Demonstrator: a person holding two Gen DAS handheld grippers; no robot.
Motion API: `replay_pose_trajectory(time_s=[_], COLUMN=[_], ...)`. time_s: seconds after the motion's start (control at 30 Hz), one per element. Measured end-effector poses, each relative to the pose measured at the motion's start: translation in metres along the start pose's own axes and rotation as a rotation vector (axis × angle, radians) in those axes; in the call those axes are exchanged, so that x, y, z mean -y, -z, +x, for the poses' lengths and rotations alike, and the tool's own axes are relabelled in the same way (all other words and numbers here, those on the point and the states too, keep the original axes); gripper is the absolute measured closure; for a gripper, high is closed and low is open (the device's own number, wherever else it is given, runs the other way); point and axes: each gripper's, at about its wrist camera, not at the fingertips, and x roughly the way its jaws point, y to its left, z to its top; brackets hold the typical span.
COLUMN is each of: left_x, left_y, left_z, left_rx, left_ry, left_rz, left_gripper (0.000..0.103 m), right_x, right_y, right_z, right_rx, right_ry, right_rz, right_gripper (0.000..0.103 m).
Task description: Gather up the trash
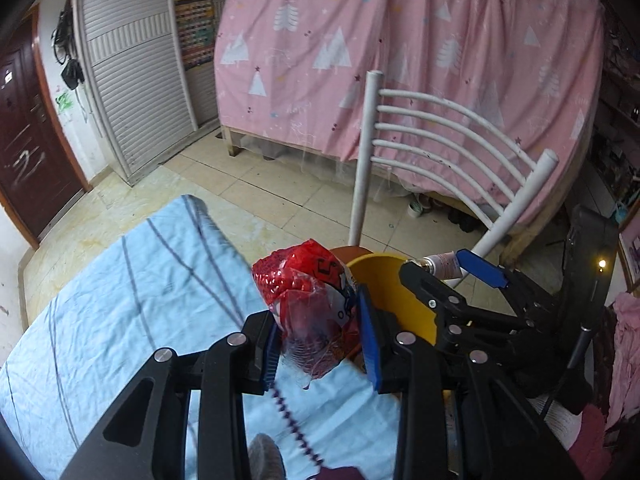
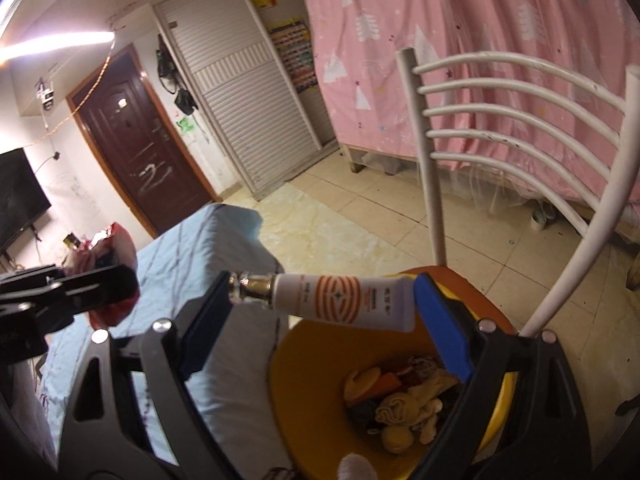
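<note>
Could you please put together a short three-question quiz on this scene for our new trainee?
1. Multiple choice: what does the left gripper hold? A) a white sock B) a red plastic wrapper C) a spoon
2. True or false: the white tube in the right gripper hangs over the open yellow bin.
3. Short answer: what does the yellow bin stand on?

Key
1. B, the red plastic wrapper, pinched between the blue pads.
2. True; the tube lies across the fingers above the bin's mouth, which already contains scraps.
3. On the orange seat of the white chair, beside the blue-sheeted surface.
</note>
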Motion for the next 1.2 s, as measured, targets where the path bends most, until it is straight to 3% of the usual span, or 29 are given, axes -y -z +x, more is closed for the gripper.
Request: replay_pose_trajectory(time_s=[0.2,0.4,0.67,0.77,0.83,1.2], left_x=[0.015,0.025,0.036,0.038,0.038,0.013], left_y=[-0.002,0.000,-0.001,-0.002,-0.001,0.017], left_z=[0.015,0.026,0.035,0.036,0.036,0.004], left_rx=[-0.026,-0.045,-0.035,-0.034,-0.036,0.042], left_ry=[0.011,0.016,0.039,0.066,0.084,0.088], left_rz=[0.021,0.035,0.039,0.024,0.015,-0.042], left_gripper=[0.079,0.079,0.076,0.058,0.040,0.037], right_x=[0.015,0.023,0.036,0.041,0.043,0.021], right_y=[0.004,0.003,0.003,0.007,0.009,0.005], right_z=[0.007,0.006,-0.013,-0.018,-0.022,-0.038], right_rx=[-0.014,0.004,0.103,0.121,0.132,0.165], right_ry=[0.022,0.045,0.120,0.141,0.152,0.107], right_rz=[0.029,0.052,0.110,0.136,0.149,0.140], right_gripper=[0.016,0.009,0.009,0.009,0.009,0.006])
